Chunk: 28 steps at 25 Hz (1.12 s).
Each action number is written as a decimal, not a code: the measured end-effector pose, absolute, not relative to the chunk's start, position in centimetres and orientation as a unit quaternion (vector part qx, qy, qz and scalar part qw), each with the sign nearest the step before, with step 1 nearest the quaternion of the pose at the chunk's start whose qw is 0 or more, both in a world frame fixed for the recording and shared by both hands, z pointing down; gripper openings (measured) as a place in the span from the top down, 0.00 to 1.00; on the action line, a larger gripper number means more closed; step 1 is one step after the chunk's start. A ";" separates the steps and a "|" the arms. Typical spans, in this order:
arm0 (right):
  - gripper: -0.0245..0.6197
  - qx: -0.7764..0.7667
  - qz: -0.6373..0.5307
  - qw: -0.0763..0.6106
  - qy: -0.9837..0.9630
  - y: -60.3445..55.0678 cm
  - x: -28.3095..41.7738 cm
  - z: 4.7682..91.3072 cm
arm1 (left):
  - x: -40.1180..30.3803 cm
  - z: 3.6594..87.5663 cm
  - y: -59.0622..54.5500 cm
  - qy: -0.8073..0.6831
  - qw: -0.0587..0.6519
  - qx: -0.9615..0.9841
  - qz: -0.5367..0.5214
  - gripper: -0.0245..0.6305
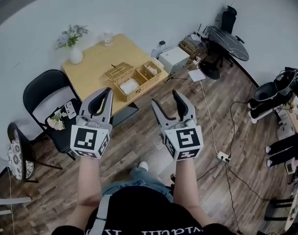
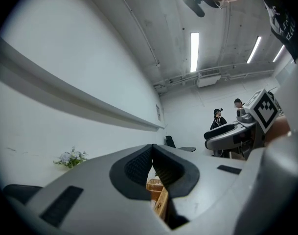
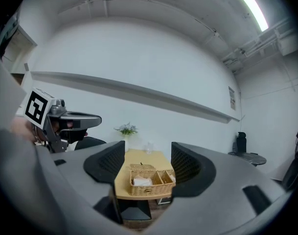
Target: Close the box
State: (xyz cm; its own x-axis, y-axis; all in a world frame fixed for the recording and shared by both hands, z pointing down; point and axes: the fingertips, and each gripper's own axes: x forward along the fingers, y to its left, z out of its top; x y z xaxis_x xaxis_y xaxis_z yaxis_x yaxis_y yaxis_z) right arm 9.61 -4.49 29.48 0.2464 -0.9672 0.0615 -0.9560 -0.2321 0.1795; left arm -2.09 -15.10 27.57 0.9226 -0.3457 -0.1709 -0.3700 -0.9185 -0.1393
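Left gripper [image 1: 108, 89] — jaws pressed together, nothing between them. Right gripper [image 1: 165, 97] — jaws spread, empty. Both hang short of the table [image 1: 92, 60], well apart from the wicker box [image 1: 134, 82], probably a ready stance before the approach. The box sits near the table's front edge with its lid [image 1: 118, 71] tipped back, so closing has not begun.

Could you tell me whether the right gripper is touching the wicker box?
Apart: the head view shows the right gripper over floor, short of the wicker box.
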 end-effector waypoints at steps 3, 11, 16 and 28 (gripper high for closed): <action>0.49 0.774 -0.035 0.087 -0.627 -5.5 13.7 29.0 | 1.6 27.1 -15.9 0.202 0.093 -0.973 0.068 0.95; 0.49 0.750 -0.020 0.080 -0.656 -8.3 21.3 30.3 | 7.9 28.3 -18.0 0.243 0.086 -0.965 0.052 0.95; 0.49 0.733 -0.005 0.060 -0.678 -11.0 22.5 31.5 | 8.4 29.8 -19.9 0.271 0.079 -0.959 0.036 0.95; 0.49 0.681 0.018 0.104 -0.724 -19.4 22.9 35.1 | 8.1 33.1 -28.0 0.330 0.045 -0.943 0.020 0.95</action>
State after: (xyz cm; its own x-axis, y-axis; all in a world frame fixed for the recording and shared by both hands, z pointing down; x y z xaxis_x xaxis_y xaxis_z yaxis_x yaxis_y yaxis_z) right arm 22.90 -19.37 35.06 -0.0500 -0.9834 0.1747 -0.9907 0.0709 0.1160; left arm 8.13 -28.02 33.07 0.7810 -0.6209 -0.0672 -0.6245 -0.7776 -0.0726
